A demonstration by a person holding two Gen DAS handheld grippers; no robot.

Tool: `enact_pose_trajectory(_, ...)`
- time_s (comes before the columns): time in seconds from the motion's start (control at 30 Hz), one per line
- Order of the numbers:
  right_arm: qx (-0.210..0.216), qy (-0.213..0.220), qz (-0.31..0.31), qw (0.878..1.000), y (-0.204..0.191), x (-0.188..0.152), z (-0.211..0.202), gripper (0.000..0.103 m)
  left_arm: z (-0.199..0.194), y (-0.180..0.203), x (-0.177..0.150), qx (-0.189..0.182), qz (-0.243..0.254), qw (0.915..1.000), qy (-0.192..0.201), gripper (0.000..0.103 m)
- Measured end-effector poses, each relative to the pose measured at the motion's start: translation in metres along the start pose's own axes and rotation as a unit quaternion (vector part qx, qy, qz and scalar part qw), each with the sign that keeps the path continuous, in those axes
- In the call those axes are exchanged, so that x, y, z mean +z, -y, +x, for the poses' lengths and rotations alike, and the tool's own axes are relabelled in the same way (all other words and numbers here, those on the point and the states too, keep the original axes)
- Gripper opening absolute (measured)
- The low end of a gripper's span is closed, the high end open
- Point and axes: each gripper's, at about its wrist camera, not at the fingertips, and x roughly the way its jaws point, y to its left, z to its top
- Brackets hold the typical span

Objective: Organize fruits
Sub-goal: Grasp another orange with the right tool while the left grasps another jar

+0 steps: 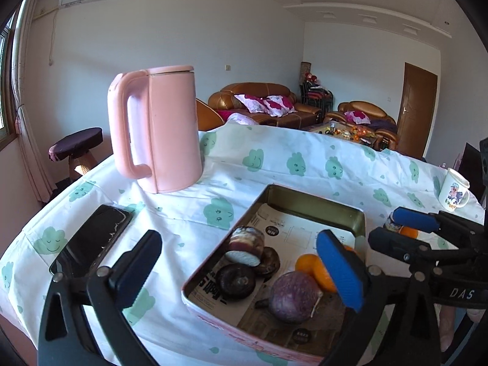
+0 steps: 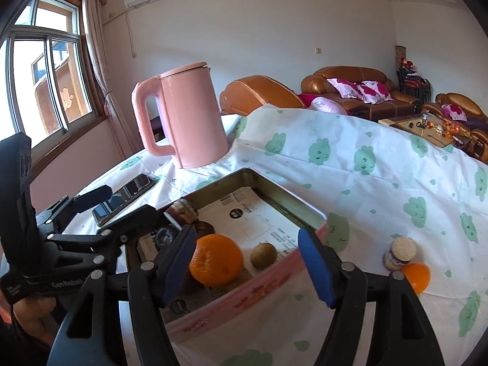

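Daylight pours through the window [image 2: 45,70] at nine o'clock; brown leather sofas [image 2: 360,88] sit at two o'clock, a wooden door [image 1: 419,109] beyond.

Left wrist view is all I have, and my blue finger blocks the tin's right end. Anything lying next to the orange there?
Observer: Yes. A small brownish round fruit lies in the tin, just right of the orange.
Operator: Is the right gripper holding anything?
Observer: No. The right gripper is open over the tin's near wall, its fingers gripping nothing.
Operator: What sits outside the tin?
Observer: A smaller orange fruit on the tablecloth, beside a small jar, right of the tin.
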Motion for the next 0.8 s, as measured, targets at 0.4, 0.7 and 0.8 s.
enact_pose_trajectory(0.4,-0.156,-0.077,0.041,0.984,0.115,-0.028,-0.002,0.07,0.008,0.087,0.007,-0.047,0.07,0.9964,-0.003,0.103)
enact_pose_trajectory(0.7,-0.136,-0.113,0.06,0.982,0.126,-0.031,0.027,0.045,0.035,0.13,0.011,-0.059,0.099,0.9927,-0.033,0.103)
enact_pose_trajectory(0.8,-0.133,-0.096,0.077,0.983,0.132,-0.034,0.015,0.042,0.04,0.141,0.012,-0.069,0.103,0.9913,-0.043,0.103)
